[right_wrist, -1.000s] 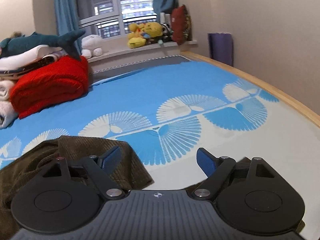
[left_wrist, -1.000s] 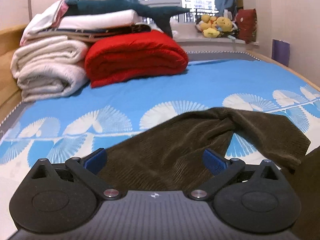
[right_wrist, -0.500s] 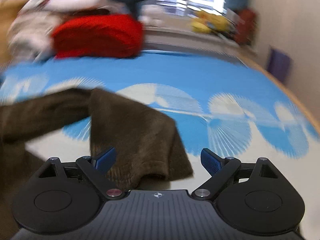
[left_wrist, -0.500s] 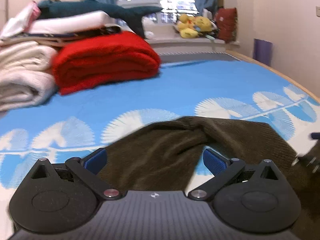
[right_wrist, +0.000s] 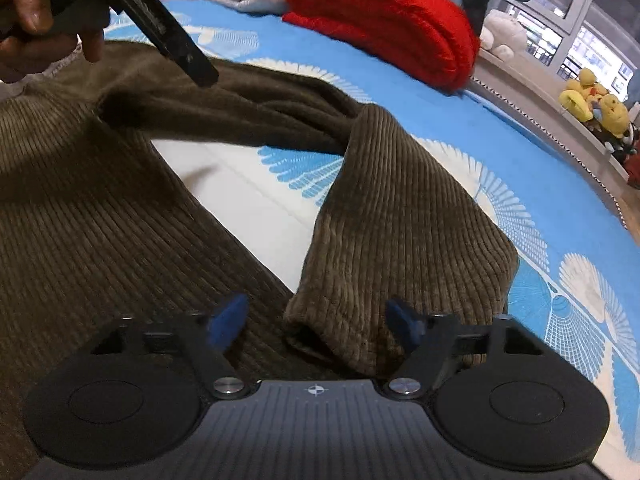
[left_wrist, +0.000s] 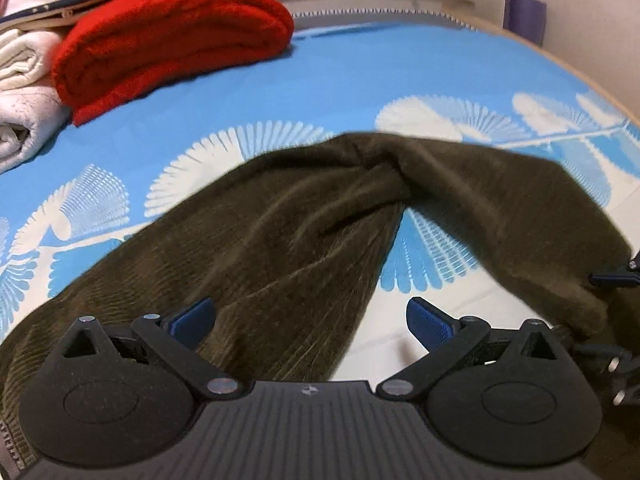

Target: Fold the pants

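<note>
Dark brown corduroy pants (left_wrist: 288, 240) lie crumpled on the blue patterned bed sheet (left_wrist: 360, 76), one leg twisted back over itself. My left gripper (left_wrist: 308, 320) is open, low over the pants' left part. My right gripper (right_wrist: 316, 320) is open, with the folded-back leg cuff (right_wrist: 384, 264) lying between its fingers. The pants' wide part (right_wrist: 80, 200) fills the left of the right wrist view. The left gripper also shows there at top left (right_wrist: 168, 40), held by a hand. The right gripper's tip shows at the right edge of the left wrist view (left_wrist: 612, 278).
A folded red blanket (left_wrist: 168, 36) and white folded bedding (left_wrist: 20, 92) are stacked at the bed's far left. Plush toys (right_wrist: 596, 100) sit on the window ledge. A wooden bed edge (left_wrist: 568, 64) runs along the right, by the wall.
Both grippers have dropped closer to the pants. The right gripper swung left and now has the leg cuff between its open fingers. The left view tilted down toward the cloth.
</note>
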A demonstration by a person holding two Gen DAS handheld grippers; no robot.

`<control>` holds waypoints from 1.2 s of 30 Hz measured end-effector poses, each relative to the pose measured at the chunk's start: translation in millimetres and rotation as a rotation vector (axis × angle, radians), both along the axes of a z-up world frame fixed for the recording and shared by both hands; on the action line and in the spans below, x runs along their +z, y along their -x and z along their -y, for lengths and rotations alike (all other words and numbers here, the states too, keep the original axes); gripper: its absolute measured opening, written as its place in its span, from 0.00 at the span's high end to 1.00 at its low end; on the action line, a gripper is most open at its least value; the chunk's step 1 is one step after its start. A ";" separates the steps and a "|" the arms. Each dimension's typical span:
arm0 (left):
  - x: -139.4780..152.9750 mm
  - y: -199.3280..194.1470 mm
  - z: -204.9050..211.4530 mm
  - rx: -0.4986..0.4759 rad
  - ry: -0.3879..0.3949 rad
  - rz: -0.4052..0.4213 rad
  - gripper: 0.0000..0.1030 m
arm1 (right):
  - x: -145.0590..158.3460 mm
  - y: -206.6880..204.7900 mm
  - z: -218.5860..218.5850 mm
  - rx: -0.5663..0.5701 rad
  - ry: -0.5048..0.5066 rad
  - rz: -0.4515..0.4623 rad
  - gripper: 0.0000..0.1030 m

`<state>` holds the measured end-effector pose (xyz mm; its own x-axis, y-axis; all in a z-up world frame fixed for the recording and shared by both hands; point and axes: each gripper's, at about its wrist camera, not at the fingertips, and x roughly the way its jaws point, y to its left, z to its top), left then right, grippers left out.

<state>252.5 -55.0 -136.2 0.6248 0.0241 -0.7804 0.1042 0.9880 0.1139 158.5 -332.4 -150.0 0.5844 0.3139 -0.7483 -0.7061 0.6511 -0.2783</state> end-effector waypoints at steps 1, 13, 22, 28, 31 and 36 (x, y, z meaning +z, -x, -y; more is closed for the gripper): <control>-4.9 -2.1 1.2 -0.004 0.002 -0.009 0.05 | 0.8 -3.1 1.7 0.001 -0.003 -0.010 0.59; -43.7 -26.7 3.5 -0.055 -0.073 -0.106 0.78 | 86.8 -63.5 88.9 -0.290 -0.459 0.035 0.86; 10.7 -10.4 -18.9 -0.243 -0.064 -0.065 0.92 | 140.3 -106.9 187.9 -0.735 -0.873 0.259 0.87; 27.9 26.7 -34.1 -0.563 0.007 -0.136 0.92 | 119.2 -129.6 200.9 -0.981 -0.721 0.291 0.80; 12.1 37.2 -26.9 -0.645 0.005 -0.212 0.91 | 97.2 -135.3 203.8 -1.053 -0.611 0.239 0.62; 24.7 31.5 -42.5 -0.633 0.199 -0.176 0.56 | 77.0 -114.1 229.0 -1.193 -0.590 0.205 0.49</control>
<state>221.1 -12.5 -111.4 0.3347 -0.4581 -0.8235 0.6688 0.7311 -0.1349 272.6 -561.4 -73.0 0.8091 -0.2179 -0.5457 0.3911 0.8928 0.2234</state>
